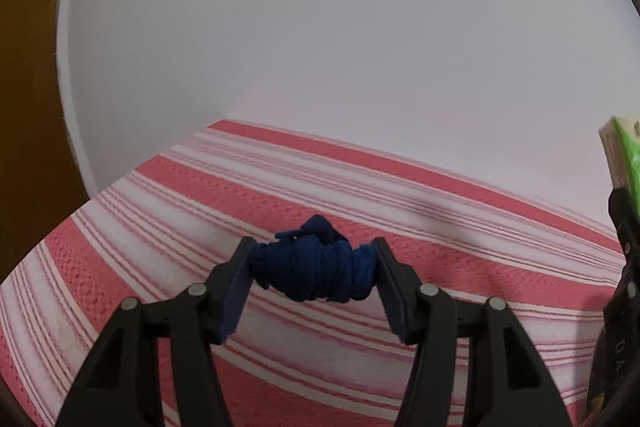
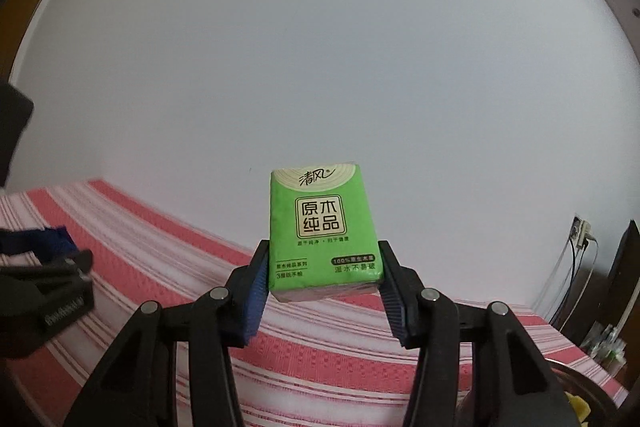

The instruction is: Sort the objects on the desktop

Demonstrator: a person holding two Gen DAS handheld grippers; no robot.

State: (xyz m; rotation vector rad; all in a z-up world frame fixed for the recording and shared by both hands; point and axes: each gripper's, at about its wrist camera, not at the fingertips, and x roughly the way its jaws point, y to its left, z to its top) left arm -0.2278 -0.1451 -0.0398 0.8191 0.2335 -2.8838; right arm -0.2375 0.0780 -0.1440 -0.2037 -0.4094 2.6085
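From my left wrist camera, the left tool (image 1: 314, 269) is clamped on a bundled navy cloth (image 1: 316, 265), its pads pressing both ends, holding it above the red-and-white striped tablecloth (image 1: 160, 195) on the tabletop. At that view's right edge I catch only a sliver of the green tissue pack (image 1: 624, 147).

The right wrist camera shows it fully: the right tool (image 2: 322, 273) grips the pack (image 2: 322, 227) by its lower sides (Chinese lettering facing me), upright and clear of the cloth, against the white wall (image 2: 320, 47). Only this view shows the wall socket with cables (image 2: 580, 229) at far right, and the left tool (image 2: 60, 267) at left.
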